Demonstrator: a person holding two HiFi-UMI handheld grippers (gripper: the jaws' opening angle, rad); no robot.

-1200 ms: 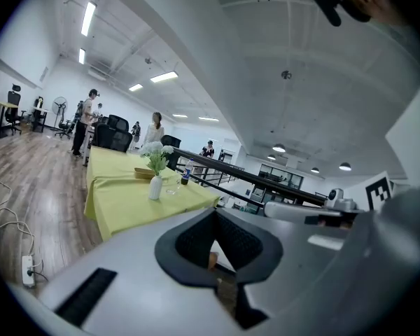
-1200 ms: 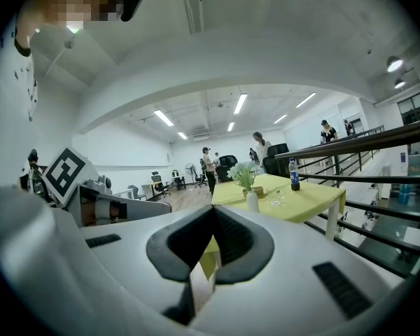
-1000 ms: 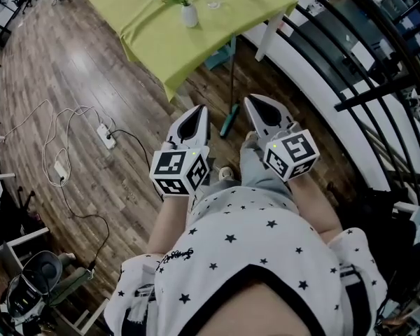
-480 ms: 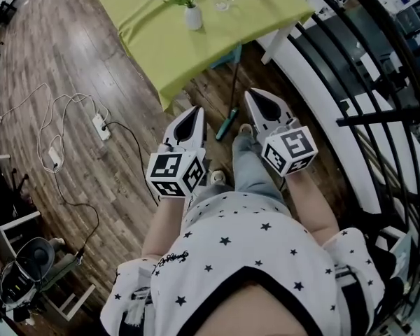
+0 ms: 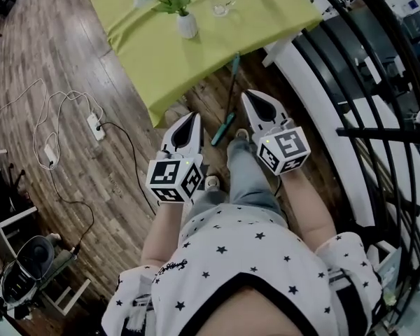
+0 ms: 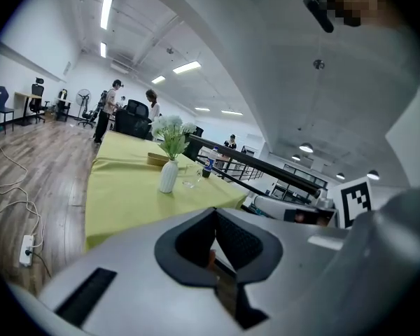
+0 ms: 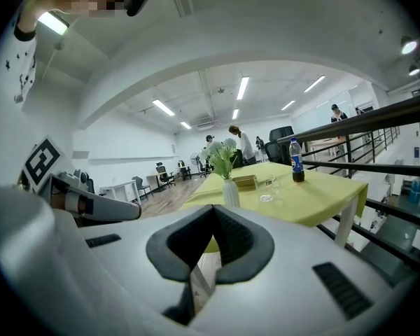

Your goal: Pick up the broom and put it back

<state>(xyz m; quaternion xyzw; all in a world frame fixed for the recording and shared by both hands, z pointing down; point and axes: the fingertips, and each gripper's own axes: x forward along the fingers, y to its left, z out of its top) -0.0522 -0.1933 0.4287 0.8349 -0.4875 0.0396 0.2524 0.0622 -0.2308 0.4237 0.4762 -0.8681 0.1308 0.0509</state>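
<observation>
Running from the edge of the yellow-green table (image 5: 161,54) toward you over the wood floor (image 5: 105,187), the broom (image 5: 225,122) shows just ahead, between your grippers. Your left gripper (image 5: 190,122) and right gripper (image 5: 254,103) both have jaws closed, empty, clear of it.

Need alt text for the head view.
A person, seen from above, points the left hand-held gripper and right hand-held gripper, both shut and empty, toward a broom by a green-clothed table holding a vase. A power strip lies at left; a railing at right.
</observation>
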